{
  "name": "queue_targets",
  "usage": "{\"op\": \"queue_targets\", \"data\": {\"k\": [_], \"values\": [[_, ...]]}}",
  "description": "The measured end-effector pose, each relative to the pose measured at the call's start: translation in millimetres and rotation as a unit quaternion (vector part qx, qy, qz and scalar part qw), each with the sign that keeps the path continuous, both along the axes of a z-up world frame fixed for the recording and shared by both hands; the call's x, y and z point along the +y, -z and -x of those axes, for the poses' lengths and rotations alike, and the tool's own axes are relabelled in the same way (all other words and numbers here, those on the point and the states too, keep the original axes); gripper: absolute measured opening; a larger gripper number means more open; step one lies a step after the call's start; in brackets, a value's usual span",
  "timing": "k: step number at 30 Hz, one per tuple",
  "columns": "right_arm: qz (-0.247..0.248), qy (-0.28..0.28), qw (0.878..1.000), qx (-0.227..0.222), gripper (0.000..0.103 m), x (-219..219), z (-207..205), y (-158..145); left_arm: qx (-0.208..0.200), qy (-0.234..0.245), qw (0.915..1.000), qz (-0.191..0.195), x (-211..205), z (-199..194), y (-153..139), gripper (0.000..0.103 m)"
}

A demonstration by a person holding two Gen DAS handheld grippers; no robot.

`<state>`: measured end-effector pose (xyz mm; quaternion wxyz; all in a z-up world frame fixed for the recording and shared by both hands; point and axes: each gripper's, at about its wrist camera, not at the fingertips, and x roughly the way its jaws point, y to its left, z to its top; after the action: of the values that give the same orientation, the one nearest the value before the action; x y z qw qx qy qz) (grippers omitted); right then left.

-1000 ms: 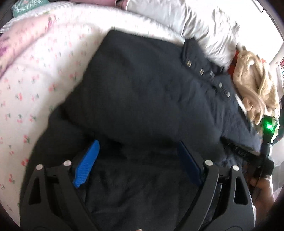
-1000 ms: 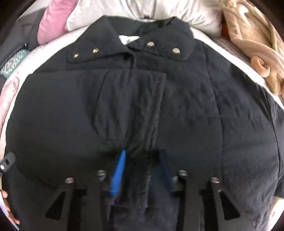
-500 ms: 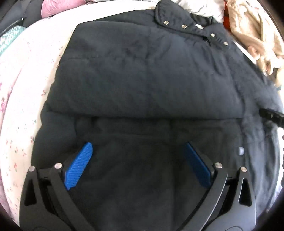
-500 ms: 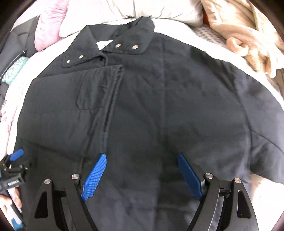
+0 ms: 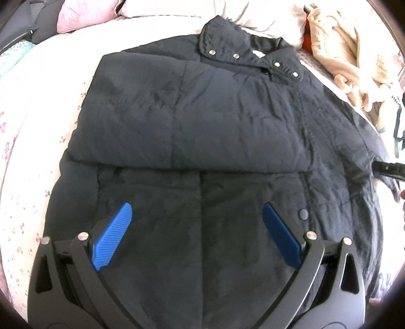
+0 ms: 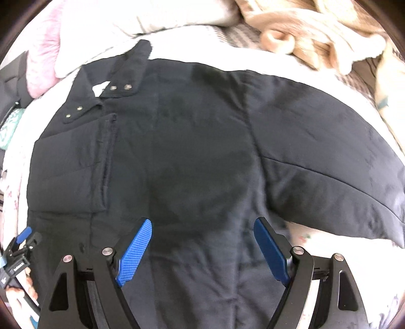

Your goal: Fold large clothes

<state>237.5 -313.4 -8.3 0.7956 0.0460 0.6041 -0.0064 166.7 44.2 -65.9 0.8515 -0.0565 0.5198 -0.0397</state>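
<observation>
A black padded jacket (image 5: 202, 121) lies front up on the bed, its snap collar (image 5: 253, 55) at the far end. One sleeve (image 6: 73, 162) is folded across the chest. The other sleeve (image 6: 334, 177) sticks out sideways to the right. My left gripper (image 5: 196, 210) hovers open over the jacket's lower half, with nothing between its blue pads (image 5: 114, 235). Over the jacket's middle, near the armpit of the spread sleeve, my right gripper (image 6: 202, 224) is open too and holds nothing. Each gripper shows at the edge of the other's view: the right gripper (image 5: 389, 170) and the left gripper (image 6: 19, 249).
The jacket rests on a white floral bedsheet (image 5: 33, 157). A pink pillow (image 5: 86, 15) and pale pillows (image 5: 265, 17) lie beyond the collar. A beige fluffy blanket (image 5: 354, 50) is heaped at the far right. A hand (image 6: 17, 291) holds the left gripper.
The right gripper let go of the folded sleeve's end, opened wide and moved right and up. The left gripper pulled back and rolled, its jaws a little wider, so the collar now sits at the top.
</observation>
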Motion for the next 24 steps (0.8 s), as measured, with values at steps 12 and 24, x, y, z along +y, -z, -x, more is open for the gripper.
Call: {"op": "queue_targets", "data": {"k": [12, 24], "values": [[0.011, 0.045, 0.998, 0.044, 0.084, -84, 6, -24, -0.021, 0.01, 0.9997, -0.011, -11, 4, -11, 0.103], [0.039, 0.085, 0.994, 0.055, 0.084, -193, 14, -37, -0.004, 0.026, 0.9997, 0.0, -27, 8, -10, 0.103]]}}
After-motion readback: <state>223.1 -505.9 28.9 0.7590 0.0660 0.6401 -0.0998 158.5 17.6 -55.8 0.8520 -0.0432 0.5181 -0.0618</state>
